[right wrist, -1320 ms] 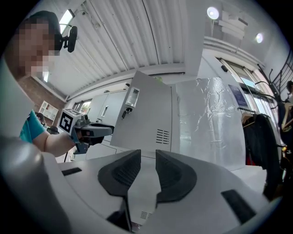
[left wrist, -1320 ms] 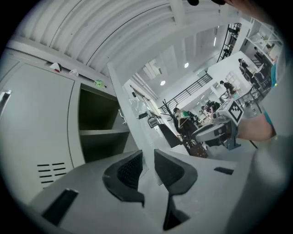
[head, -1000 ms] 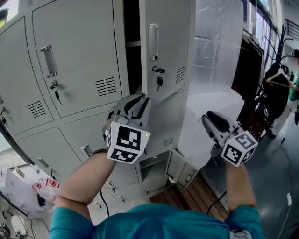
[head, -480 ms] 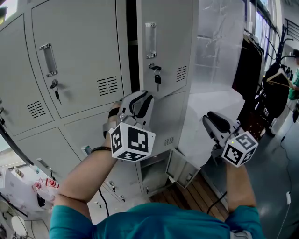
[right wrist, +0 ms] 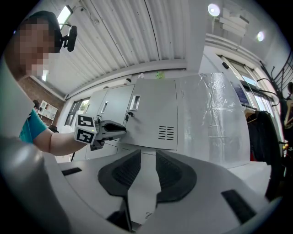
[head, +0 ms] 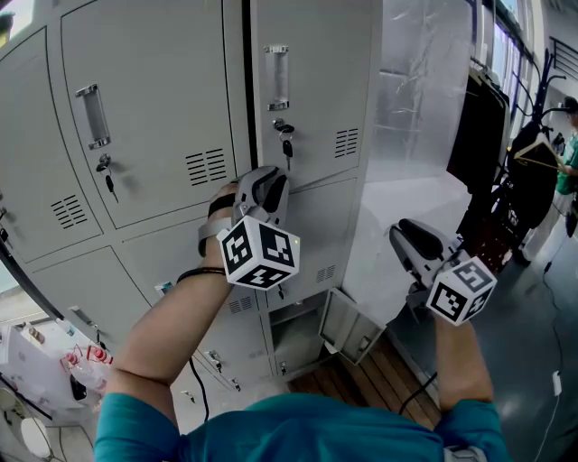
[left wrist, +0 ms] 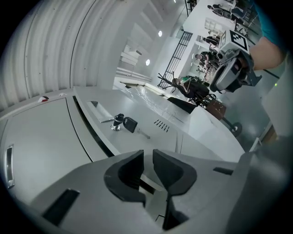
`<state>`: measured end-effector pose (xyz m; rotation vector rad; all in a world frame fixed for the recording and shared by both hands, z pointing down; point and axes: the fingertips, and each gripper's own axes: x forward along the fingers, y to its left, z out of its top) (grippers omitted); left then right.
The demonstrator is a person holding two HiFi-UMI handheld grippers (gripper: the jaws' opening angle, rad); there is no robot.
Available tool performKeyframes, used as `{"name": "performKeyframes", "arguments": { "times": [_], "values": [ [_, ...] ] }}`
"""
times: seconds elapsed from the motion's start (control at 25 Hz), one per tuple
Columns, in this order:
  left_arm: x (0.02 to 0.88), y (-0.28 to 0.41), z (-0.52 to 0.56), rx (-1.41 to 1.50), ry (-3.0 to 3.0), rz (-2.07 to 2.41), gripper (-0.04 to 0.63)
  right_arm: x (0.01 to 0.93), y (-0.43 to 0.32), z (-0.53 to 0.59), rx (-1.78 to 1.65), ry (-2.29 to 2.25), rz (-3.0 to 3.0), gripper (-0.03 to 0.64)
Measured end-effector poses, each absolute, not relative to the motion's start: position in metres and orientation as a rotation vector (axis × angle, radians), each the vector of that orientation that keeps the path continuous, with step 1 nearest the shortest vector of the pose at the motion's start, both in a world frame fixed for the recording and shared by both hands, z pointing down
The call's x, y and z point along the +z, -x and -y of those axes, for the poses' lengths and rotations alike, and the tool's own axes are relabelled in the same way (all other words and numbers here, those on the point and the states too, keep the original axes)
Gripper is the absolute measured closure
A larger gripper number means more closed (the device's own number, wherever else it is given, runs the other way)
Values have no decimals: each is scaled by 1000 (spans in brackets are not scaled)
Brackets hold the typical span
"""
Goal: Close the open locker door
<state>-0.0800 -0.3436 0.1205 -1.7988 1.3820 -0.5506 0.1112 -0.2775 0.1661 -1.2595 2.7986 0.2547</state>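
Locker door [head: 312, 99], nearly shut with a dark slit at its handle edge, is pressed low down by the left tool [head: 265, 187], jaws slightly parted and empty, while the right tool [head: 408, 236], likewise parted and empty, is held clear, and a final flush push is judged needed.

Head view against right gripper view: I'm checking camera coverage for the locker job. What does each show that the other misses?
Only the head view shows the small lower door standing open near the floor and the white bags. Only the right gripper view shows the ribbed ceiling and its lamps. Both show the keyed locker door, the left tool by it and the clothes rack.
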Motion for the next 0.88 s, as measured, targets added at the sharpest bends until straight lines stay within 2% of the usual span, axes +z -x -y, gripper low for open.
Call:
{"name": "performKeyframes", "arguments": {
  "times": [0.4,0.44,0.48,0.88],
  "values": [
    [115,103,386,-771,1716,-1483,525,168,-111,281,243,1246,-2800,529],
    [113,105,388,-780,1693,-1491,575,168,-111,282,242,1245,-2799,529],
    [112,106,389,-786,1674,-1494,589,169,-111,282,240,1242,-2799,529],
    [112,105,390,-801,1751,-1502,589,167,-114,279,240,1219,-2799,529]
  ]
}}
